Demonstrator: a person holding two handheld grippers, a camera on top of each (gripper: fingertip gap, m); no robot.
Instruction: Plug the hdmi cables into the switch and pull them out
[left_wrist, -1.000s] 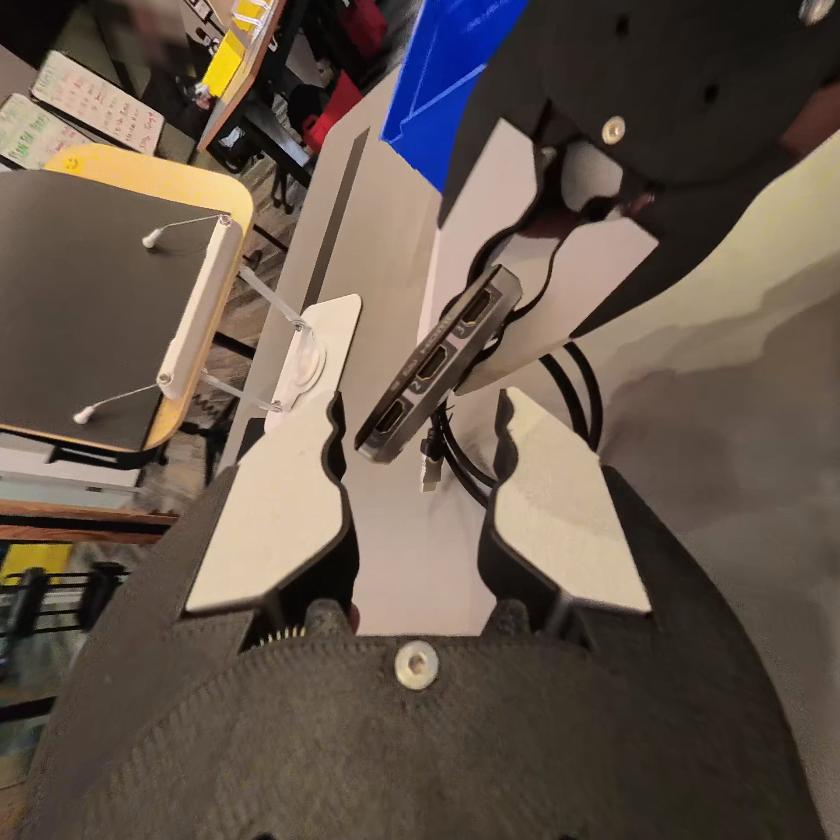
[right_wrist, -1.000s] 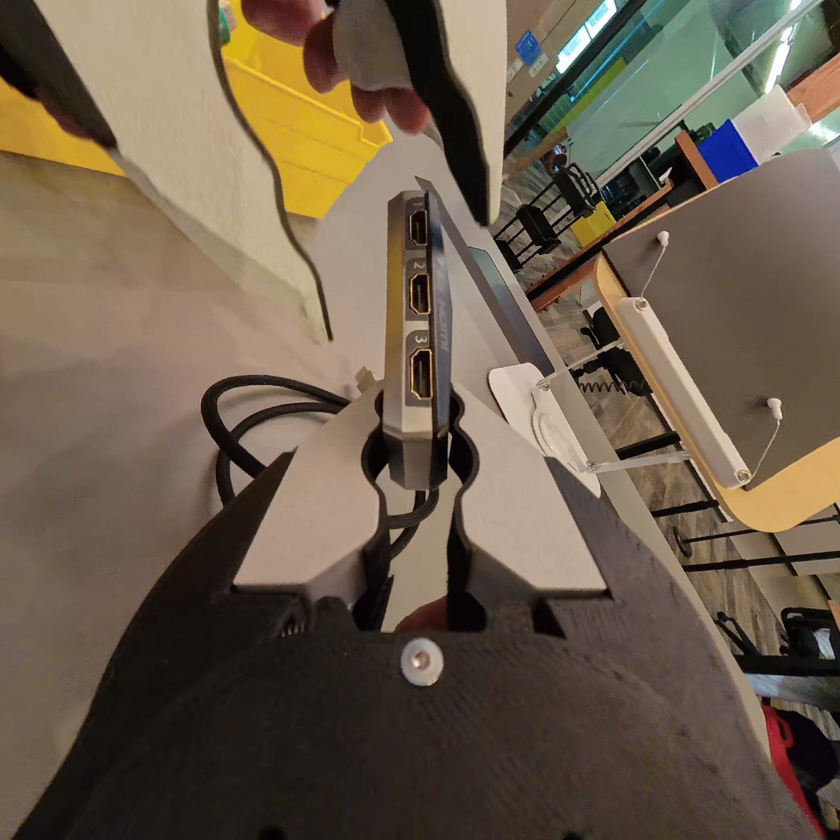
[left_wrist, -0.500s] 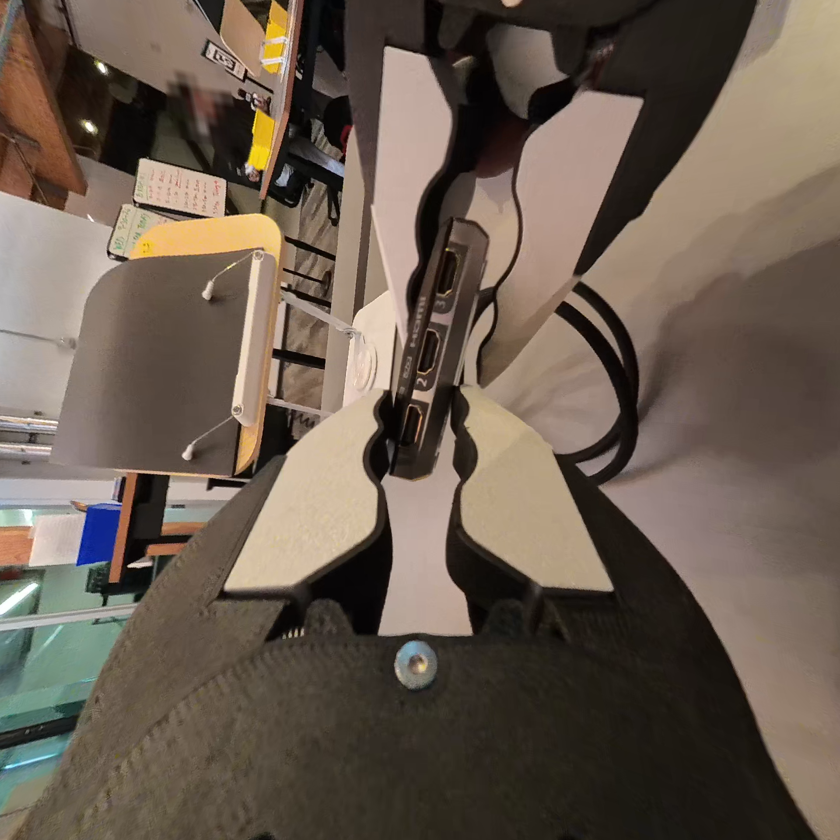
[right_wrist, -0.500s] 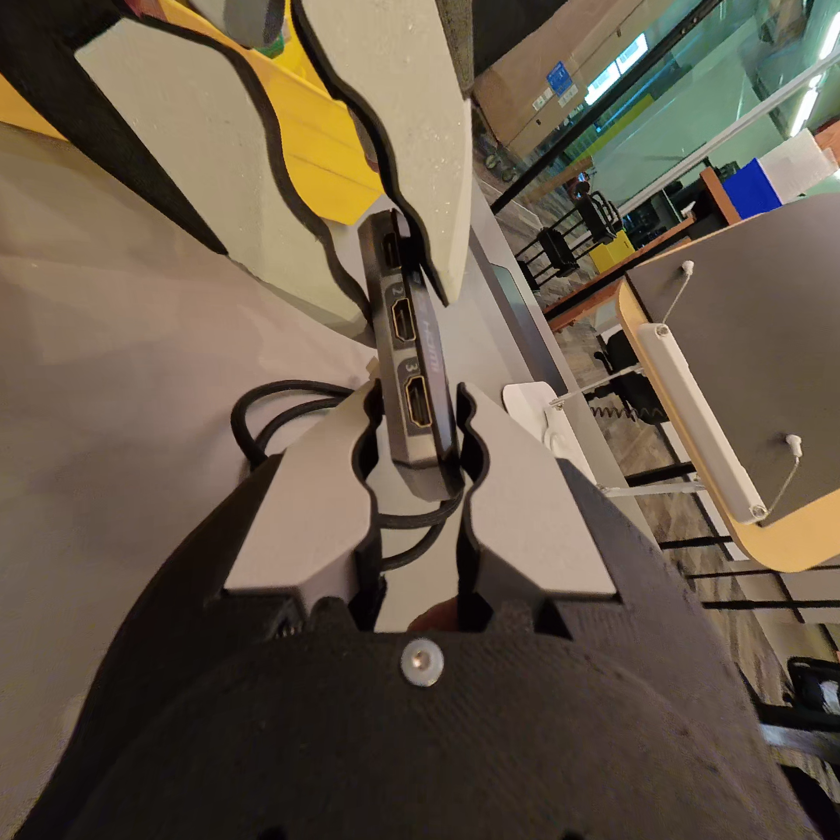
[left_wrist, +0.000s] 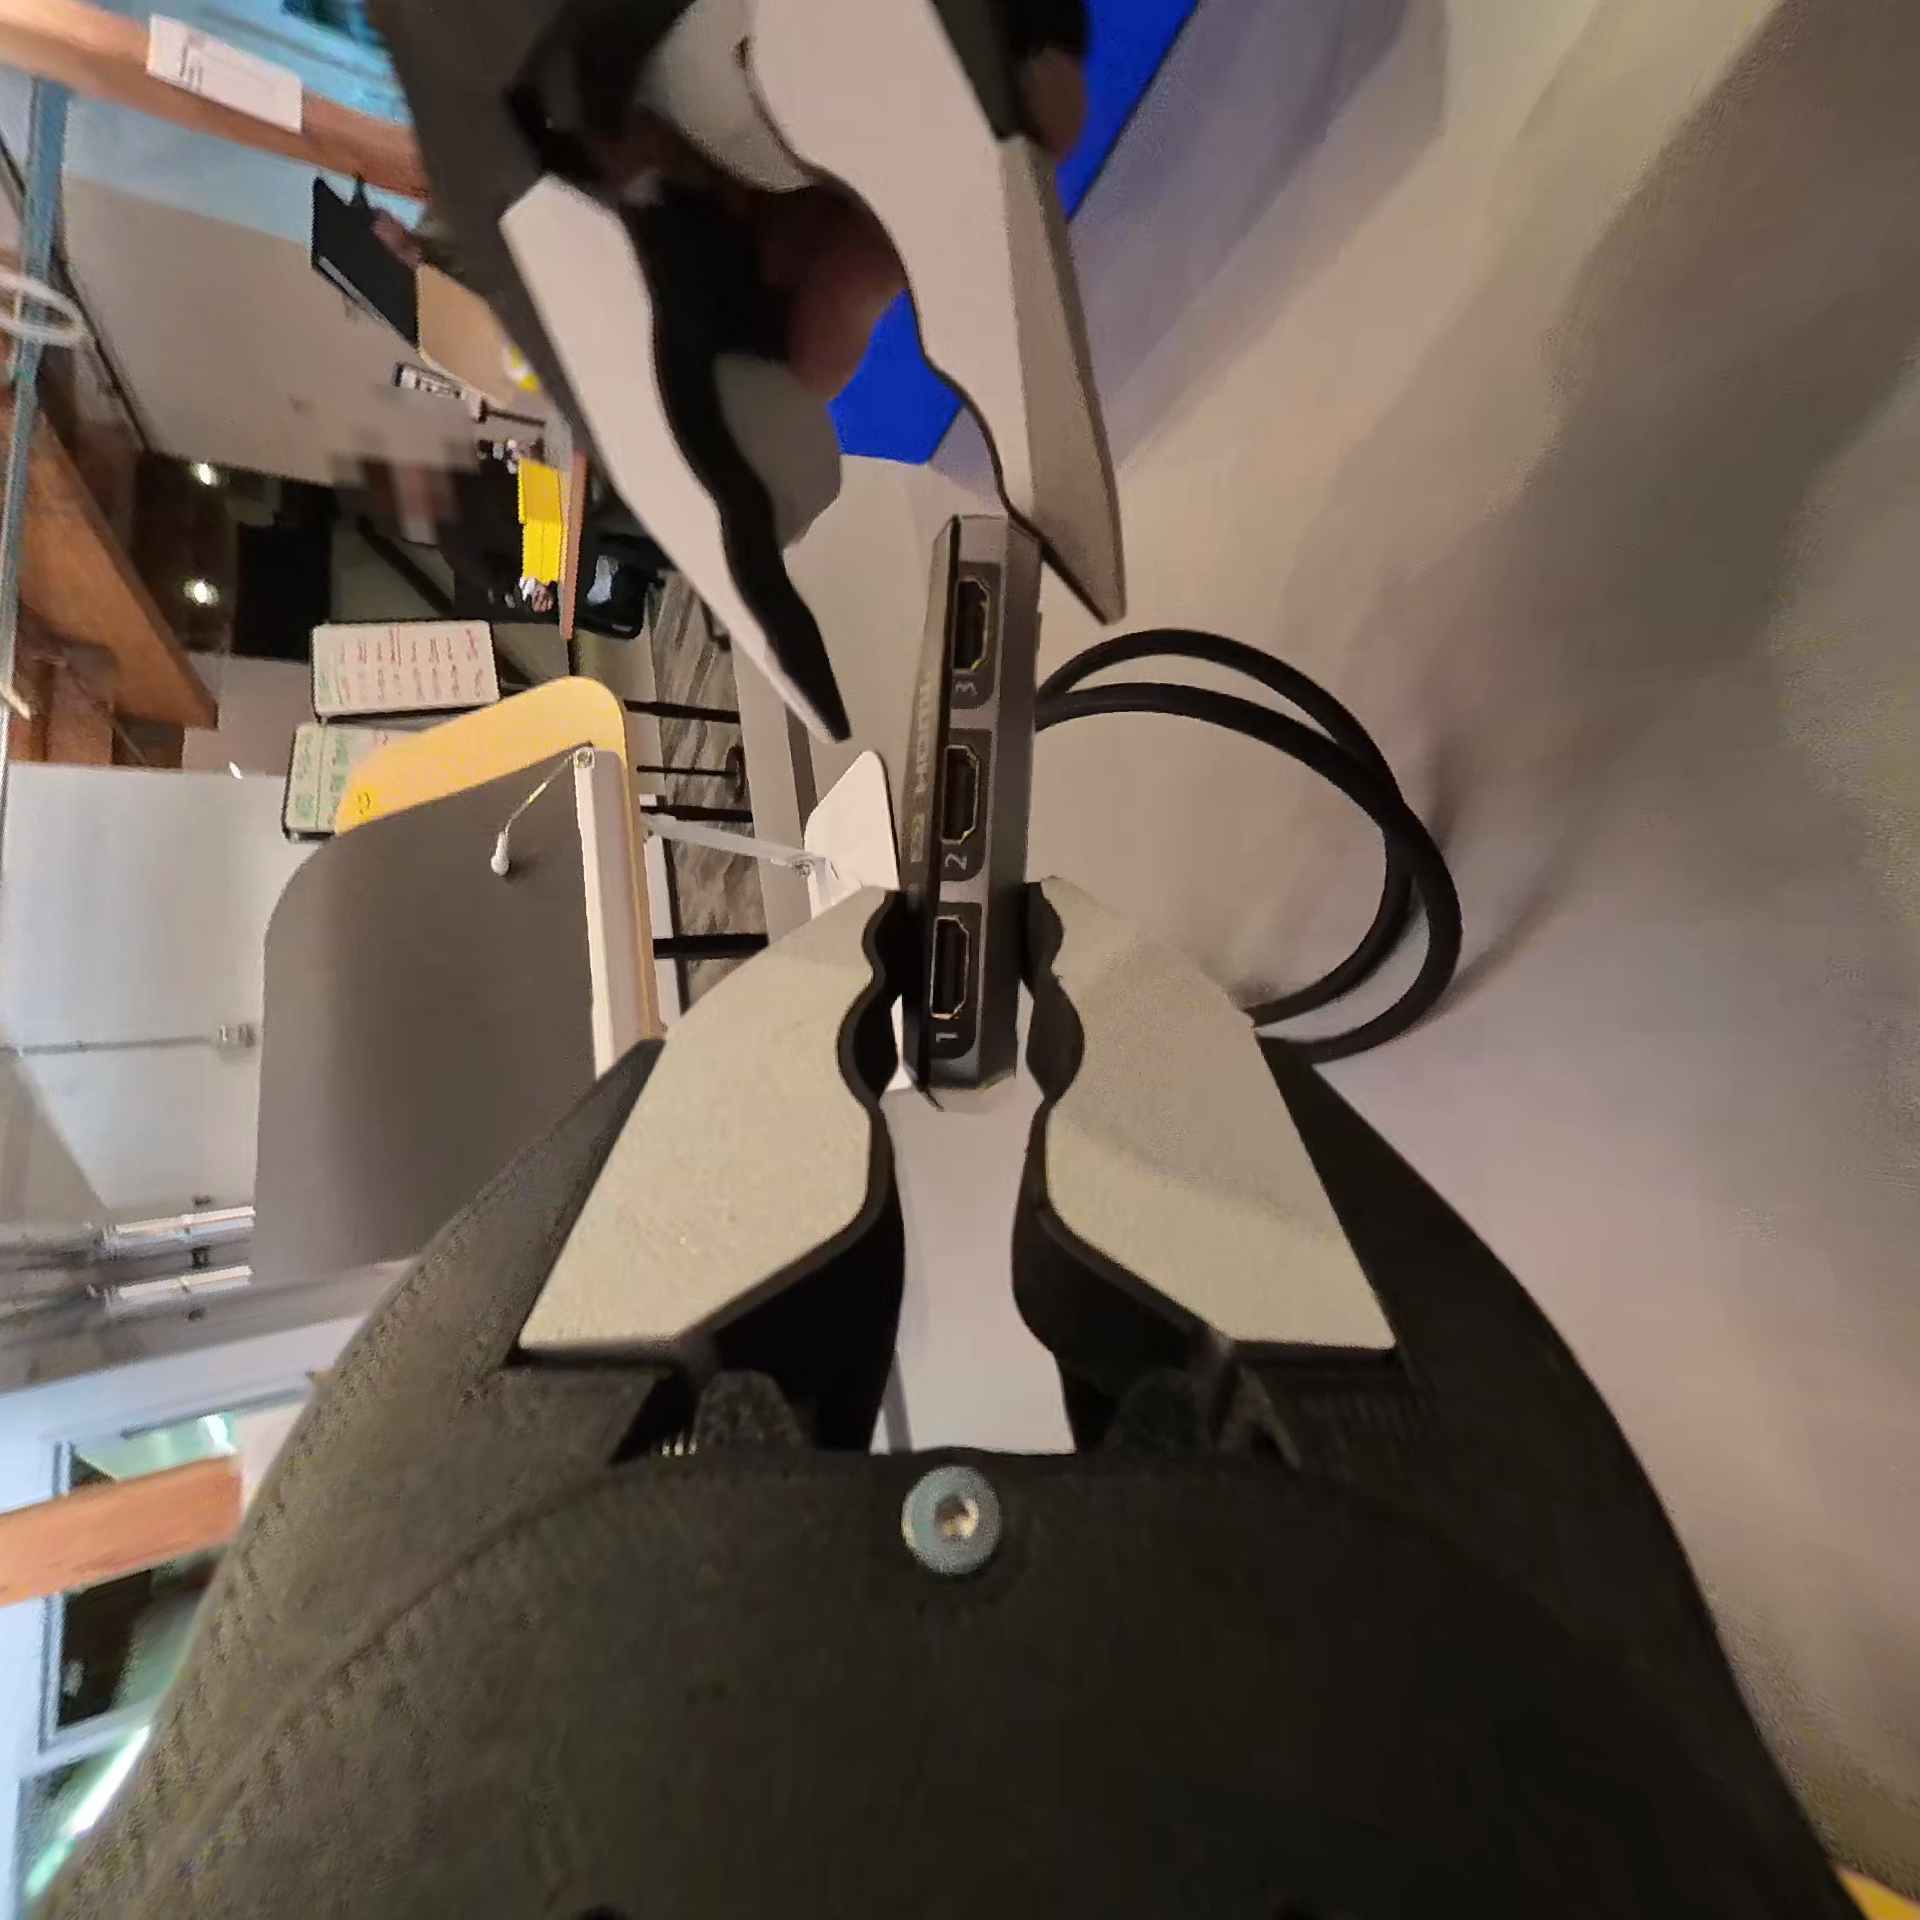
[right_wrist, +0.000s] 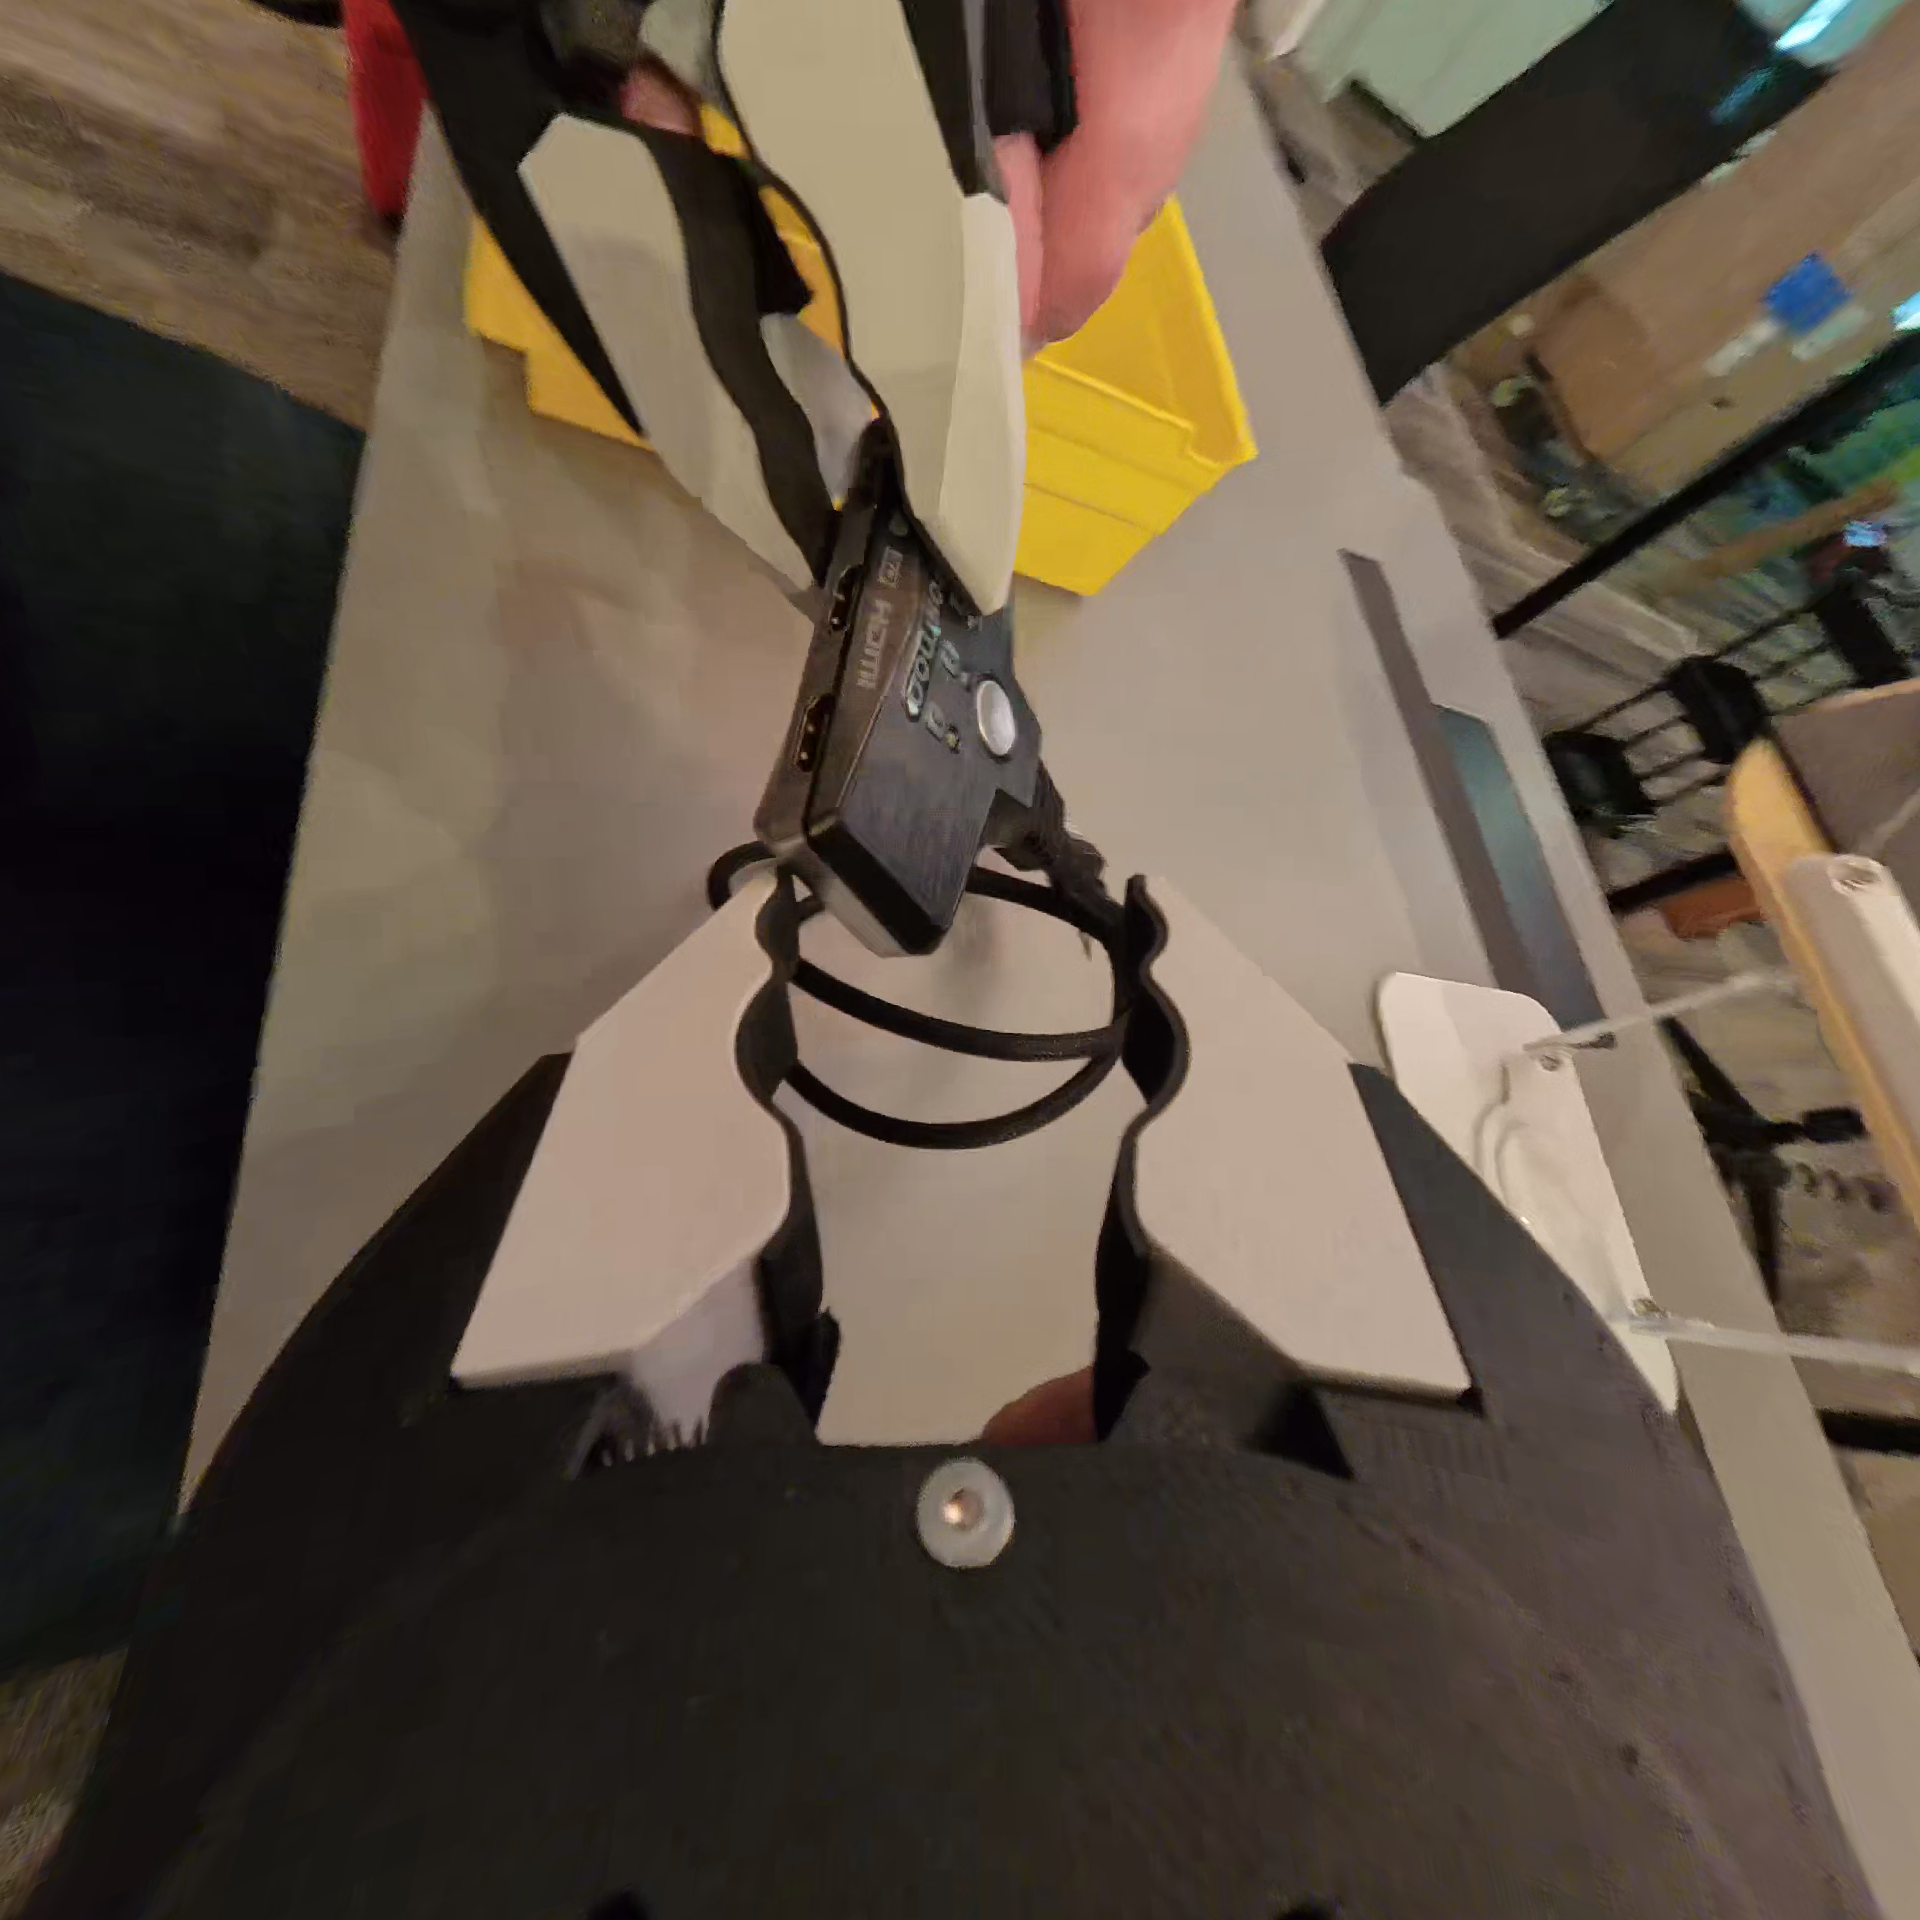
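The dark HDMI switch (left_wrist: 966, 790) is held off the grey table (left_wrist: 1558, 727), its three ports facing me and empty. My left gripper (left_wrist: 961, 914) is shut on its near end, around the first port. My right gripper (left_wrist: 966, 665) hangs open over the far end, fingers apart on both sides. In the right wrist view my right gripper (right_wrist: 954, 894) is open and empty just short of the switch (right_wrist: 914, 748), while the left gripper (right_wrist: 904, 571) pinches its far end. A black cable (right_wrist: 935, 1039) leaves the switch and loops on the table; it also shows in the left wrist view (left_wrist: 1392, 831).
A yellow bin (right_wrist: 1122, 436) stands on the table behind the switch. A blue bin (left_wrist: 894, 405) sits at the other end. A white stand base (right_wrist: 1507, 1122) lies at the table's edge, with a dark panel (left_wrist: 416, 1039) beyond it. A hand (right_wrist: 1101, 187) holds the left gripper.
My left gripper has closed on the switch's near end. My right gripper has let go of the switch, opened and drawn back a little.
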